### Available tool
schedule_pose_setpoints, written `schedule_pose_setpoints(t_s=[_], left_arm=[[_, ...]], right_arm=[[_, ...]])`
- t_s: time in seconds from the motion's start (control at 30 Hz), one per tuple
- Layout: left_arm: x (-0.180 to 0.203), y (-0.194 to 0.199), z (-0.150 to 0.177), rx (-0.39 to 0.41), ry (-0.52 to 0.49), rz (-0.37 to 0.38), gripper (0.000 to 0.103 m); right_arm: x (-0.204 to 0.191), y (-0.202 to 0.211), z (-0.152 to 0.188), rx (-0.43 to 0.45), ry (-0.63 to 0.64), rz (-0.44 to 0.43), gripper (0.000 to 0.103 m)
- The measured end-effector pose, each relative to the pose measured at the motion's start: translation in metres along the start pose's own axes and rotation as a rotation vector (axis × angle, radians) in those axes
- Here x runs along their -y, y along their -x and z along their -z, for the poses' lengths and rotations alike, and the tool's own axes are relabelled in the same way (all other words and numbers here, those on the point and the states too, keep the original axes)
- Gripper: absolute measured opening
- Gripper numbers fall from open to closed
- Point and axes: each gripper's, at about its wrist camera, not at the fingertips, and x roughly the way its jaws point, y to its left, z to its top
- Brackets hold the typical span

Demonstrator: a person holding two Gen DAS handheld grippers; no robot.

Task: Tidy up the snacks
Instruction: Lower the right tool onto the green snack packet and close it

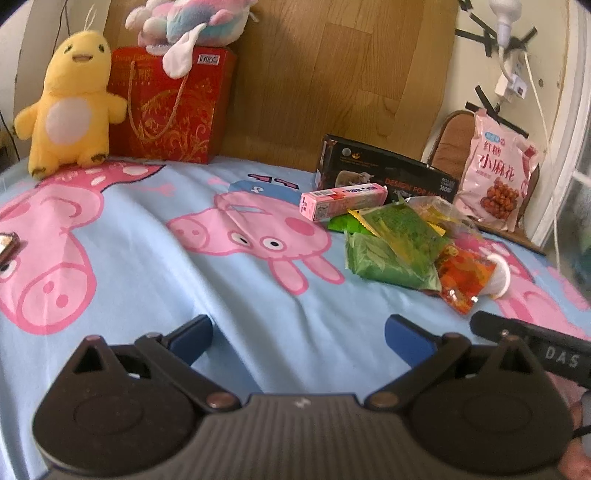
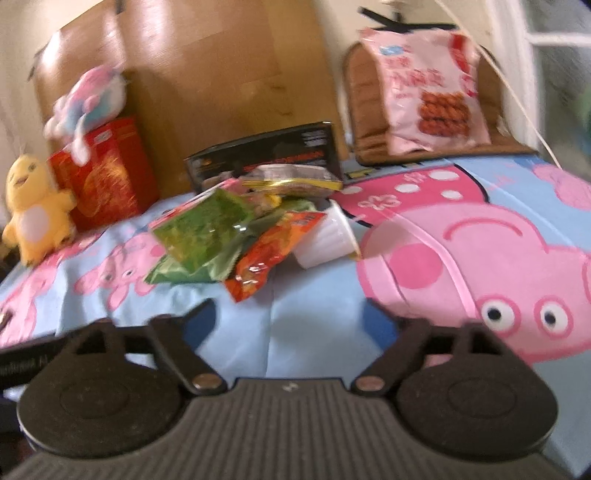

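A pile of snacks lies on the blue Peppa Pig sheet (image 1: 147, 258): green packets (image 1: 391, 254) (image 2: 199, 229), an orange packet (image 1: 461, 277) (image 2: 273, 251), a white jelly cup (image 1: 500, 277) (image 2: 328, 236), a pink box (image 1: 343, 201) and a black box (image 1: 384, 173) (image 2: 266, 155). My left gripper (image 1: 297, 334) is open and empty, low over the sheet, short of the pile. My right gripper (image 2: 291, 317) is open and empty, just before the orange packet. Its body shows at the right edge of the left wrist view (image 1: 528, 332).
A pink snack bag (image 1: 495, 177) (image 2: 424, 92) leans on a brown cushion (image 2: 365, 110) at the back right. A red gift bag (image 1: 170, 107) (image 2: 107, 173), a yellow plush chick (image 1: 70, 99) (image 2: 33, 210) and a pastel plush (image 1: 188, 22) stand at the back left against a wooden headboard (image 1: 332, 74).
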Motion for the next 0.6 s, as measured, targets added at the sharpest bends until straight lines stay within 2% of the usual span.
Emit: schedule_pose_setpoints(t_s=[0.1,0.13,0.27,0.33,0.43,0.57,0.6], left_arm=[[-0.009,0.002,-0.004,-0.008,0.049,0.004,0.103],[-0.01,0.002,-0.004,-0.009,0.057,0.003,0.103],[-0.008,0.001,-0.001,0.002,0.02,-0.031,0.103],[-0.003,0.0,0.003,0.015,-0.009,-0.052,0.103],[0.001,0.001,0.007,0.028,-0.034,-0.068,0.103],[-0.002,0.002,0.007,0.033,-0.025,-0.054,0.103],[-0.001,0.001,0.007,0.033,-0.03,-0.055,0.103]], right_arm=[[-0.001,0.002,-0.009,0.009,0.027,-0.046,0.047],[-0.003,0.004,-0.012,0.024,0.045,-0.062,0.045],[-0.011,0.002,-0.028,0.076,0.103,-0.117,0.045],[-0.012,-0.01,-0.04,0.072,0.097,-0.144,0.046],[-0.008,-0.038,-0.061,0.032,0.032,-0.178,0.046],[0.003,-0.081,-0.073,-0.127,-0.093,-0.226,0.046],[0.005,-0.083,-0.073,-0.139,-0.123,-0.255,0.039]])
